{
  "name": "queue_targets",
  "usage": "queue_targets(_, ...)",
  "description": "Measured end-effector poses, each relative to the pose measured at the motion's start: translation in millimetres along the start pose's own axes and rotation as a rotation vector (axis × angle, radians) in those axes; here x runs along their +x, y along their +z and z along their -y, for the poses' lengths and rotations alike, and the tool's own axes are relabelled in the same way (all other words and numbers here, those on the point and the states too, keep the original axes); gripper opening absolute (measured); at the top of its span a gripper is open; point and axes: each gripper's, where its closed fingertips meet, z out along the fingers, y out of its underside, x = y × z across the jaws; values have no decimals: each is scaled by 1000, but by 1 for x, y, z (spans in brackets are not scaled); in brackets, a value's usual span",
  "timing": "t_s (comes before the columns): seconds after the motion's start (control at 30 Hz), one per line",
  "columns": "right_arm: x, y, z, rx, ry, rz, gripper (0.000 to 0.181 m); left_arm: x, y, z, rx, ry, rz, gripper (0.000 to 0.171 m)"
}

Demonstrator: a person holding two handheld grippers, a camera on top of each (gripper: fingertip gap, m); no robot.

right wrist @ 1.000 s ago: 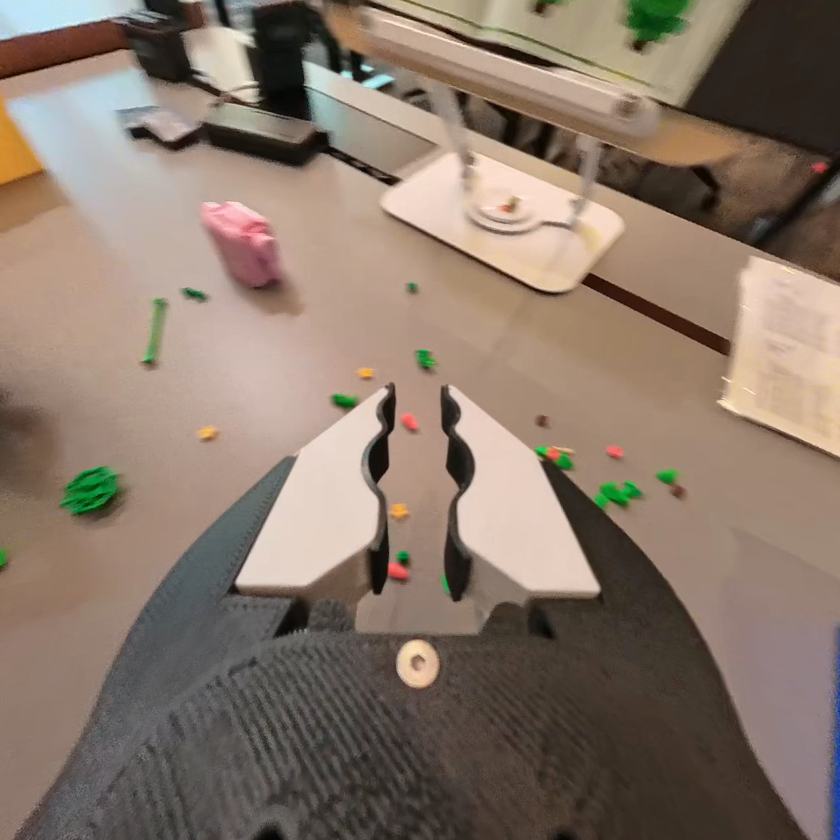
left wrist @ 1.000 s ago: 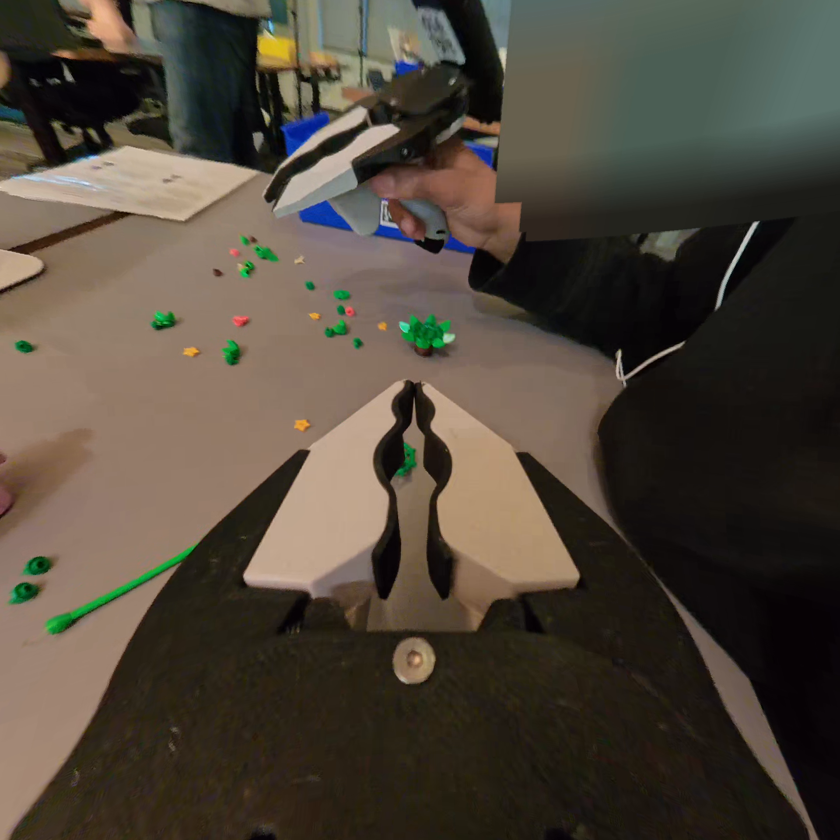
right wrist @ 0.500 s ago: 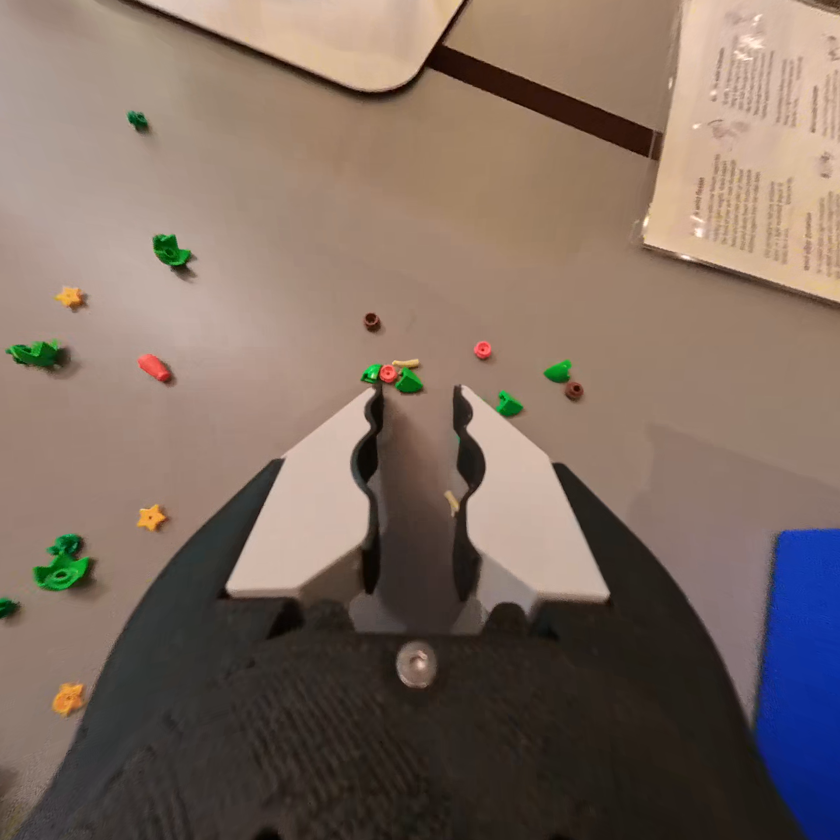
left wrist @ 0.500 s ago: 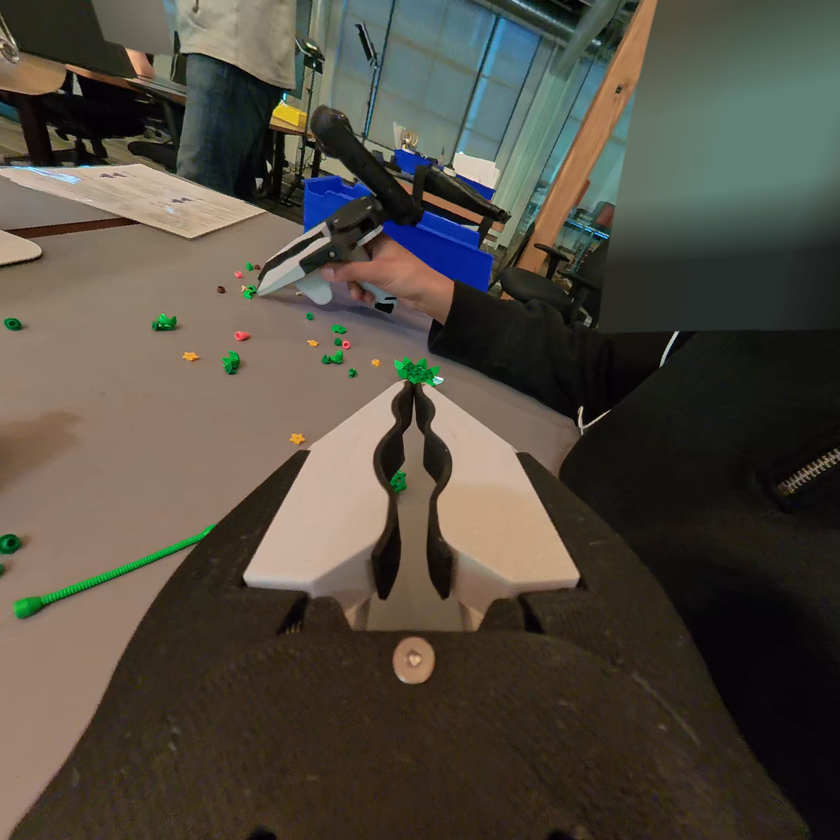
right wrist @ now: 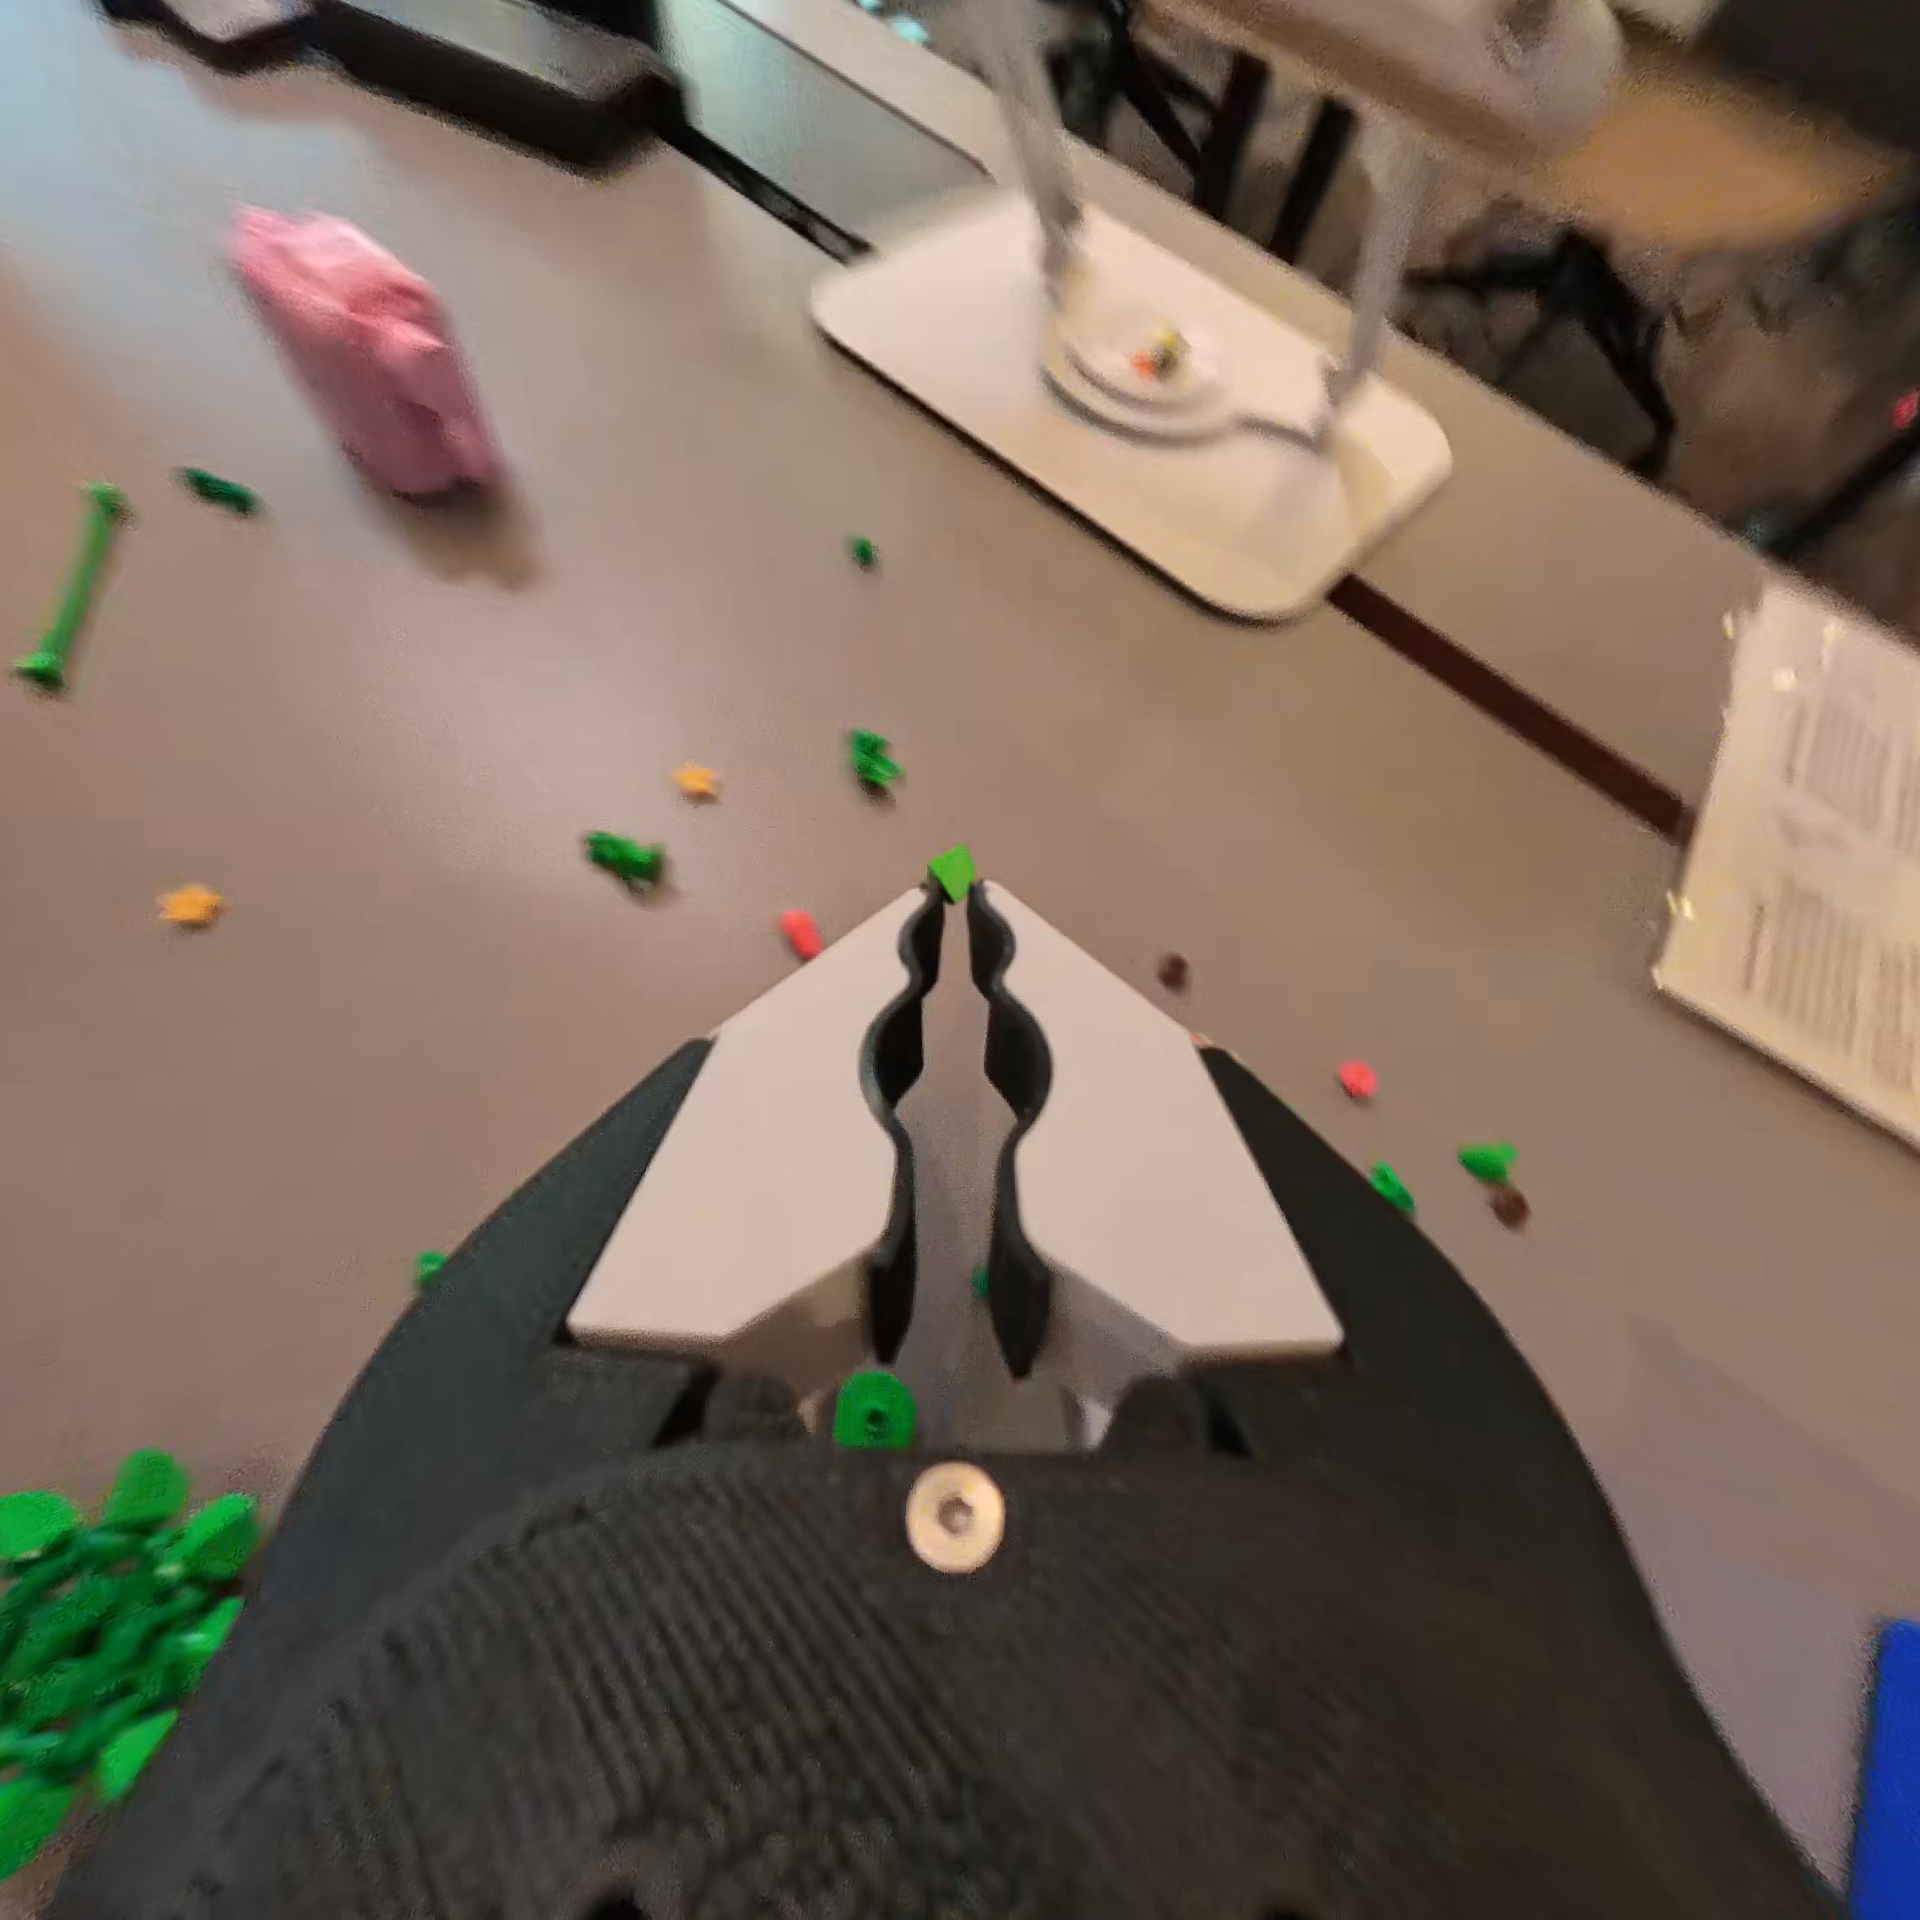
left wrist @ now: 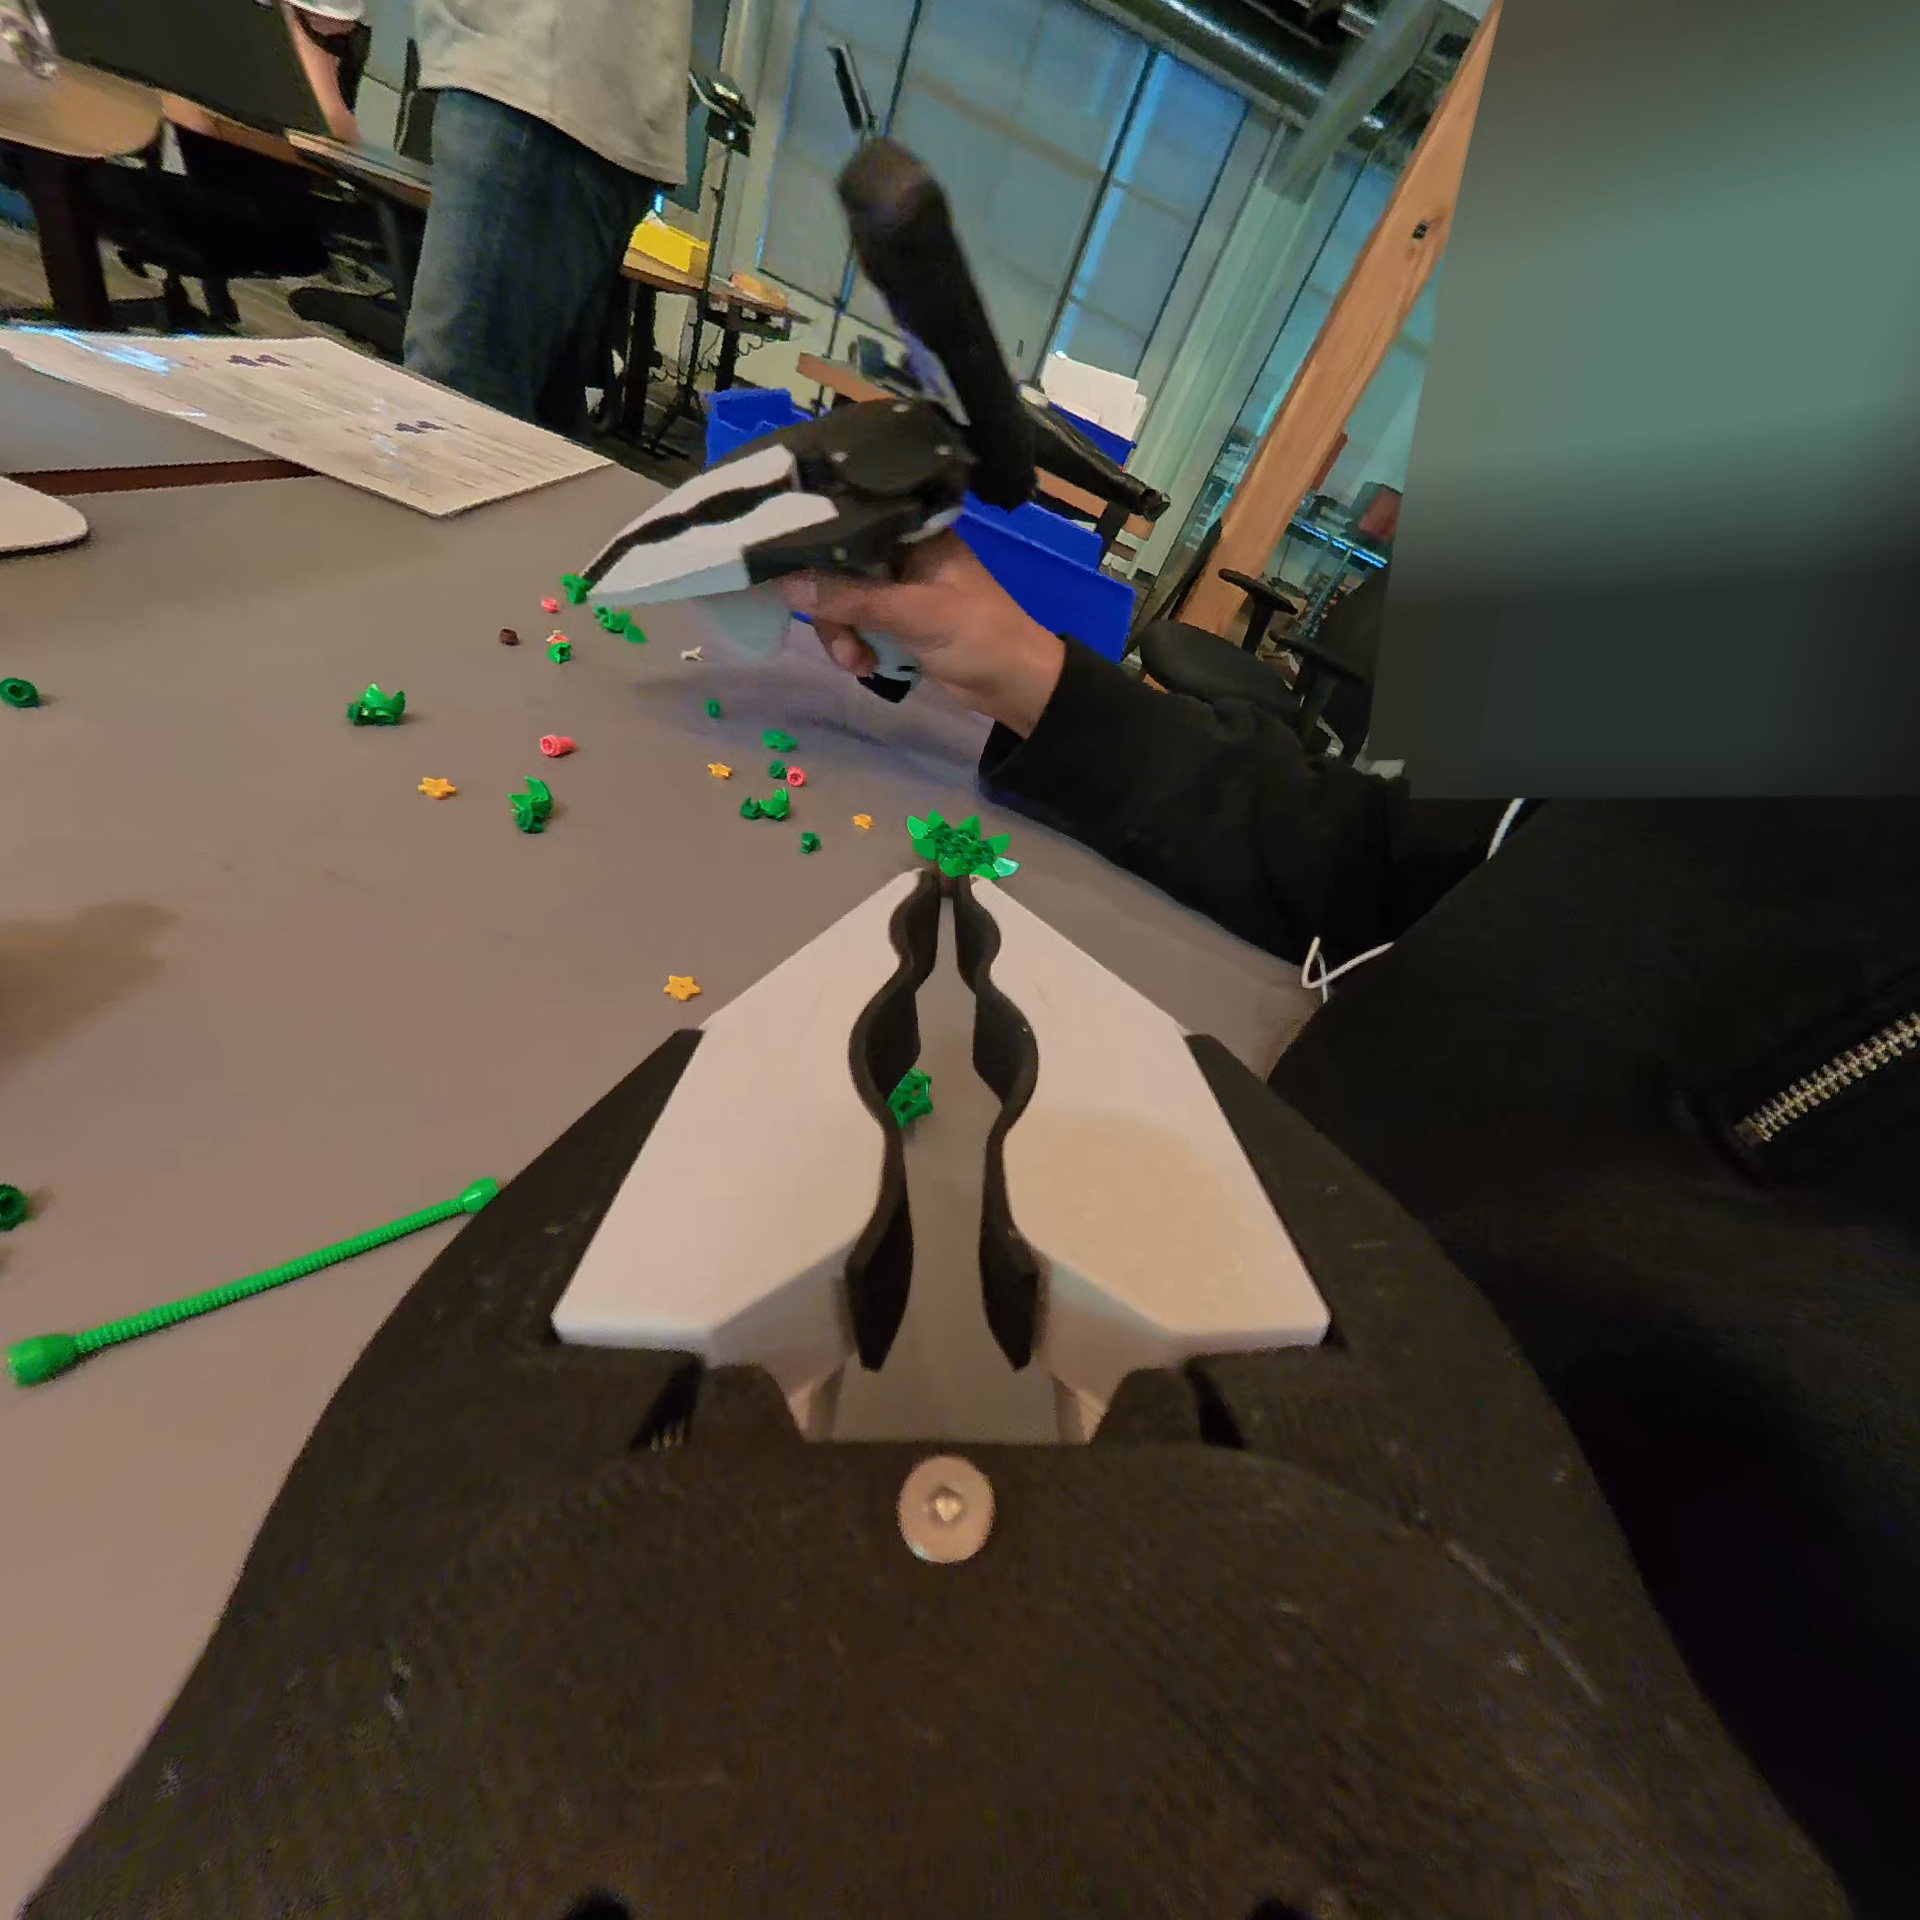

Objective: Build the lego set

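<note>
my jaws pinch lego bits over the grey surface [left wrist: 312,987]

right gripper [right wrist: 951,894] nearly closed on a small green piece [right wrist: 953,871]; left gripper [left wrist: 945,883] closed at the tips on a leafy green cluster [left wrist: 958,844]; loose pieces [left wrist: 530,805] lie scattered far left.

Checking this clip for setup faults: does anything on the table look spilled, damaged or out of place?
Nothing looks damaged. Small green, orange and pink lego pieces lie scattered loose over the grey table, unsorted. The right gripper pinches one small green piece; the left gripper grips the green leafy assembly.
</note>
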Motion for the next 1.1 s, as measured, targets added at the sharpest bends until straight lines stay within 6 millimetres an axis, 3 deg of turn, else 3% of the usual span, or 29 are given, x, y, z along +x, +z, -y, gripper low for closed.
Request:
queue_targets(0.1, -45, -2, 22, 45, -120, 82, 3, -7, -2, 2, 23, -40, 16, 0)
queue_targets(0.3, -173, -20, 68, 216, -185, 499, 2, -25, -6, 7, 83, -133, 68, 18)
queue_targets(0.4, -207, -24, 76, 239, -215, 577, 2, -27, -6, 7, 88, -154, 68, 20)
queue_targets(0.5, -222, -26, 77, 249, -216, 624, 2, -24, -6, 7, 84, -146, 56, 15)
queue_targets(0.63, -224, -25, 76, 250, -215, 627, 2, -18, -5, 6, 76, -136, 25, 0)
queue_targets(1.1, -231, -36, 81, 266, 2, 829, 1, -7, -3, 6, 66, -80, -18, 0)
